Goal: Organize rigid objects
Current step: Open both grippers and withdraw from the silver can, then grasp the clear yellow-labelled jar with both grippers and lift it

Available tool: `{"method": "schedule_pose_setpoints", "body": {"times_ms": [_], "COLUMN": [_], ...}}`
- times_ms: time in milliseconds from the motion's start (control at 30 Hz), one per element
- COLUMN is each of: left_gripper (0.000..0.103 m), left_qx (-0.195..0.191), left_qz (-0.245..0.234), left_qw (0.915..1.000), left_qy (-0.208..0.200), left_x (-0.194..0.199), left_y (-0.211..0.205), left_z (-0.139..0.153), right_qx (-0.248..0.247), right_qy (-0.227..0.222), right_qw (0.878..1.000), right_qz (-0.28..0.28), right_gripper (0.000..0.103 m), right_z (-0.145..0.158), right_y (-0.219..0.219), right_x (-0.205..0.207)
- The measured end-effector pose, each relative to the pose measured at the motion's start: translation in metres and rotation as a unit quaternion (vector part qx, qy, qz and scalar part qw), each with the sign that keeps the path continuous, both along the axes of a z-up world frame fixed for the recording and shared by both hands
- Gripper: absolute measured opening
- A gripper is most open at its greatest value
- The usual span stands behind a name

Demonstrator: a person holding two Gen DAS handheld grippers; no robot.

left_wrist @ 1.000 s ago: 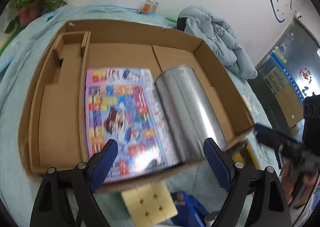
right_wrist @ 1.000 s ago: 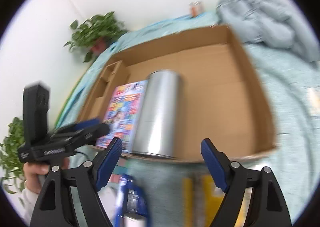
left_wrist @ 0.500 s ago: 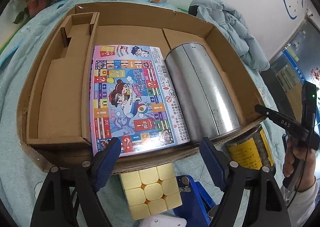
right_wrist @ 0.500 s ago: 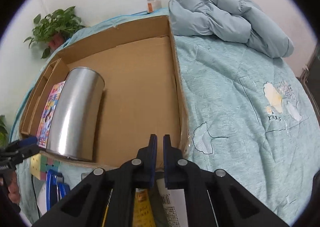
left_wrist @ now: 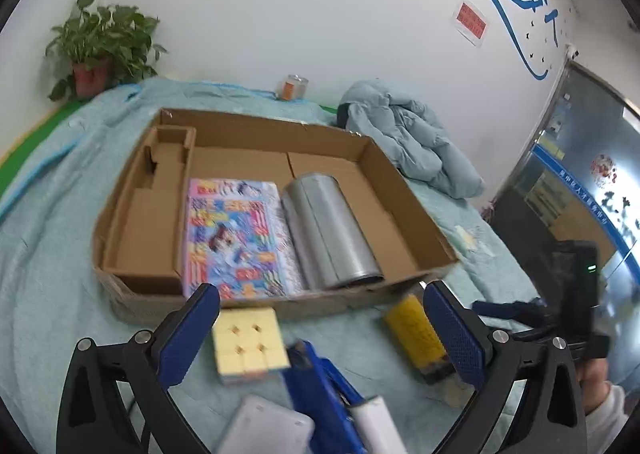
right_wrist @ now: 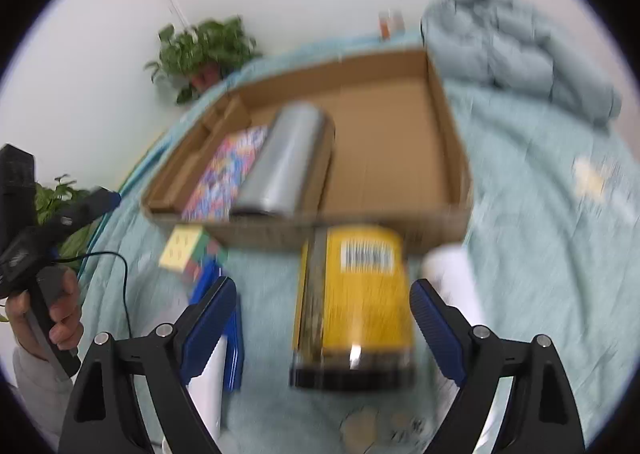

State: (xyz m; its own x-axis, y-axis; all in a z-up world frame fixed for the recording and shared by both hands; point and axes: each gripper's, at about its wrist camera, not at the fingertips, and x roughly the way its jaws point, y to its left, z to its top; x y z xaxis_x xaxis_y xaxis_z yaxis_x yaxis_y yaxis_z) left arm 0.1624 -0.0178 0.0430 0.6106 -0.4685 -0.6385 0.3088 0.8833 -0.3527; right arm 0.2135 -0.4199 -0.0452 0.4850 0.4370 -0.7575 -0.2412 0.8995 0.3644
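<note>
Yellow can (right_wrist: 354, 302), blurred, lies between the right claw's (right_wrist: 322, 318) just-opened jaws, untouched; left claw (left_wrist: 322, 328) spread wide.

I count one open brown cardboard box (left_wrist: 404, 209); in it one shiny metal cylinder (left_wrist: 330, 230) and one colourful flat game board (left_wrist: 234, 238); before my tongs one pale yellow puzzle cube (left_wrist: 248, 342), one yellow labelled can (right_wrist: 356, 294); two potted green plants (right_wrist: 204, 49) (right_wrist: 60, 209)

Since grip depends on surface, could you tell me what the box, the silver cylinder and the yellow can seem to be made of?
Box: corrugated cardboard, matte brown, with folded flaps and raw edges.
Silver cylinder: probably sheet metal, with a brushed sheen and a lengthwise seam.
Yellow can: a glossy yellow label with a barcode and a dark rim; the body under it could be metal or plastic, blur leaves that open.
</note>
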Motion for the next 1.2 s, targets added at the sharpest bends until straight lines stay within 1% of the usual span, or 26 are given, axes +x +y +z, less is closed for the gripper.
{"method": "schedule_pose_setpoints", "body": {"times_ms": [67,133,167,200,300,333,400,500,567,633,667,700,767,800,833,867,900,933,1000,1200], "left_gripper": [0.102,0.102,0.102,0.102,0.102,0.102,0.102,0.101,0.1,0.096,0.096,0.096,0.094,0.092,0.09,0.09,0.09,0.09,0.09,0.088], "left_qx": [-0.009,-0.027,-0.038,-0.054,-0.088,-0.097,-0.106,-0.104,-0.099,-0.083,-0.078,-0.072,-0.069,-0.066,-0.056,-0.043,-0.035,-0.023,-0.014,-0.011], "left_qz": [-0.012,-0.039,-0.05,-0.062,-0.08,-0.085,-0.108,-0.144,-0.153,-0.159,-0.161,-0.161,-0.162,-0.161,-0.16,-0.16,-0.157,-0.155,-0.154,-0.146], "left_qw": [0.9997,0.9977,0.9961,0.9936,0.9865,0.9838,0.9758,0.9644,0.9571,0.9528,0.9521,0.9515,0.9485,0.9472,0.9479,0.9491,0.9503,0.951,0.9515,0.9464], "left_qy": [0.018,0.049,0.061,0.078,0.112,0.124,0.158,0.196,0.225,0.245,0.248,0.252,0.263,0.269,0.27,0.268,0.266,0.266,0.266,0.288], "left_x": [-0.005,-0.005,-0.005,-0.006,-0.005,-0.004,-0.001,0.003,0.007,0.009,0.01,0.01,0.013,0.016,0.017,0.019,0.02,0.021,0.021,0.031], "left_y": [-0.013,-0.027,-0.032,-0.038,-0.052,-0.057,-0.071,-0.098,-0.113,-0.127,-0.131,-0.135,-0.14,-0.142,-0.145,-0.147,-0.15,-0.154,-0.154,-0.162], "left_z": [-0.007,-0.015,-0.019,-0.022,-0.032,-0.034,-0.043,-0.057,-0.068,-0.078,-0.079,-0.082,-0.087,-0.091,-0.093,-0.095,-0.096,-0.097,-0.101,-0.116], "right_qx": [-0.008,-0.023,-0.036,-0.046,-0.045,-0.05,-0.059,-0.049,-0.031,0.029,0.055,0.07,0.048,0.05,0.067,0.079,0.085,0.082,0.069,0.08], "right_qy": [0.023,0.031,0.03,0.03,0.034,0.033,0.037,0.056,0.064,0.08,0.088,0.098,0.107,0.113,0.122,0.13,0.136,0.132,0.124,0.127], "right_qw": [1.0,0.999,0.999,0.998,0.998,0.998,0.998,0.997,0.997,0.996,0.994,0.992,0.993,0.992,0.99,0.988,0.986,0.987,0.988,0.987], "right_qz": [0.0,-0.015,-0.025,-0.029,-0.026,-0.019,0.003,0.029,0.038,0.038,0.04,0.041,0.032,0.032,0.034,0.037,0.044,0.047,0.054,0.053], "right_gripper": [0.088,0.082,0.069,0.069,0.068,0.068,0.067,0.066,0.068,0.068,0.068,0.068,0.07,0.07,0.07,0.071,0.073,0.074,0.077,0.082], "right_z": [-0.013,-0.02,-0.021,-0.022,-0.021,-0.022,-0.019,-0.017,-0.016,-0.015,-0.016,-0.019,-0.027,-0.032,-0.037,-0.04,-0.043,-0.044,-0.044,-0.054], "right_y": [0.003,0.005,0.005,0.005,0.005,0.008,0.014,0.018,0.018,0.01,0.005,0.001,-0.001,-0.003,-0.006,-0.006,-0.003,0.001,0.008,0.014], "right_x": [0.003,0.006,0.007,0.008,0.003,-0.001,-0.012,-0.029,-0.036,-0.037,-0.036,-0.034,-0.03,-0.027,-0.024,-0.022,-0.02,-0.018,-0.017,-0.012]}}
